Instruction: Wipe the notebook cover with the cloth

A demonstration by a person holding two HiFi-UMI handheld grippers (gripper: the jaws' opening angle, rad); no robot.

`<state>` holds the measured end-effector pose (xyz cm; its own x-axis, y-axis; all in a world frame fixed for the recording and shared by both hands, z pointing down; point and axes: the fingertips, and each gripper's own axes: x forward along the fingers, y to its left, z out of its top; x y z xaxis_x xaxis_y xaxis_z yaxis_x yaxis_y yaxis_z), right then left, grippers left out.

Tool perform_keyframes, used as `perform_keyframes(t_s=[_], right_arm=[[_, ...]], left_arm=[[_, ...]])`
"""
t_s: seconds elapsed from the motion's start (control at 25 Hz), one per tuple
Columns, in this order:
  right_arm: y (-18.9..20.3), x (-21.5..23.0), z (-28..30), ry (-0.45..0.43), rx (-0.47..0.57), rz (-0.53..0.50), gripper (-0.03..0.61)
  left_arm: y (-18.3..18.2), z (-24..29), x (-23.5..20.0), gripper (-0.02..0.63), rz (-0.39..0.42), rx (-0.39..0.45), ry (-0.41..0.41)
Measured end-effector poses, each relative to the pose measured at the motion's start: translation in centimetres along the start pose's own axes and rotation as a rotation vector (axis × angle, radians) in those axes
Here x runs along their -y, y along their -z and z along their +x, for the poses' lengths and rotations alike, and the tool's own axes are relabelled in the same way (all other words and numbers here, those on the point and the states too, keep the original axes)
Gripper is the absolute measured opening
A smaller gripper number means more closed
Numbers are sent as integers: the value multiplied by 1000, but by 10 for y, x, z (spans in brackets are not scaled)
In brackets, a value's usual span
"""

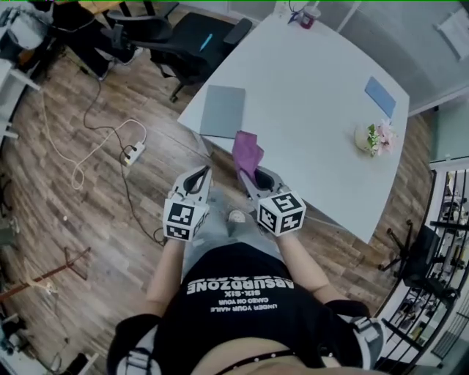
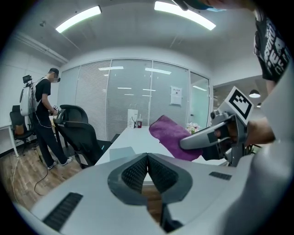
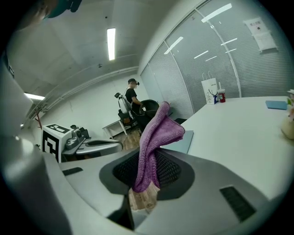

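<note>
A grey notebook lies flat near the left edge of the white table; its corner shows as a grey notebook behind the cloth in the right gripper view. My right gripper is shut on a purple cloth, which stands up from the jaws just short of the table edge, near the notebook's right corner. The cloth is pinched between the ribbed pads. My left gripper hangs over the floor left of it, shut and empty. The cloth also shows in the left gripper view.
A blue pad and a small flower pot sit on the table's right side, a bottle at its far end. Black office chairs stand beyond the table. A power strip with cables lies on the wooden floor. A person stands at left.
</note>
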<state>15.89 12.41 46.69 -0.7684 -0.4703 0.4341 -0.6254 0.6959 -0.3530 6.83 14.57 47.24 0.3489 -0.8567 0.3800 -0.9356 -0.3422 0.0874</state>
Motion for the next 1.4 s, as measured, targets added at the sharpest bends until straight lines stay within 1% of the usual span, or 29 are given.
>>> perform_keyframes(t_s=[0.12, 0.2, 0.28, 0.44, 0.56, 0.72, 0.88, 1.0, 1.08, 1.2, 1.32, 1.4], right_arm=[[-10, 5, 33, -9, -34, -5, 95], [-21, 11, 53, -12, -46, 4, 95], [-32, 17, 77, -18, -62, -6, 95], [-48, 33, 129, -7, -102, -33, 95], [-58, 45, 165, 2, -120, 1, 95], [-72, 68, 208, 14, -125, 78, 97], [-82, 92, 248, 52, -134, 121, 97], [-81, 105, 274, 93, -169, 101, 98], [-76, 114, 290, 119, -198, 92, 98], [-67, 124, 314, 134, -237, 102, 98], [-59, 133, 332, 149, -284, 89, 98], [-52, 138, 342, 151, -310, 83, 98]], left_arm=[[3, 18, -33, 17, -9, -34, -19], [4, 36, -51, 17, 10, -53, -11], [9, 56, -67, 17, 22, -81, 3], [23, 95, -96, 17, 20, -127, 50], [33, 119, -115, 17, 35, -162, 87], [42, 150, -136, 17, 42, -214, 152], [61, 177, -149, 17, 43, -276, 226], [73, 189, -152, 17, 57, -311, 276], [80, 197, -153, 17, 76, -332, 311], [94, 206, -153, 17, 115, -371, 363], [102, 210, -155, 17, 138, -399, 372], [102, 211, -155, 17, 119, -397, 369]])
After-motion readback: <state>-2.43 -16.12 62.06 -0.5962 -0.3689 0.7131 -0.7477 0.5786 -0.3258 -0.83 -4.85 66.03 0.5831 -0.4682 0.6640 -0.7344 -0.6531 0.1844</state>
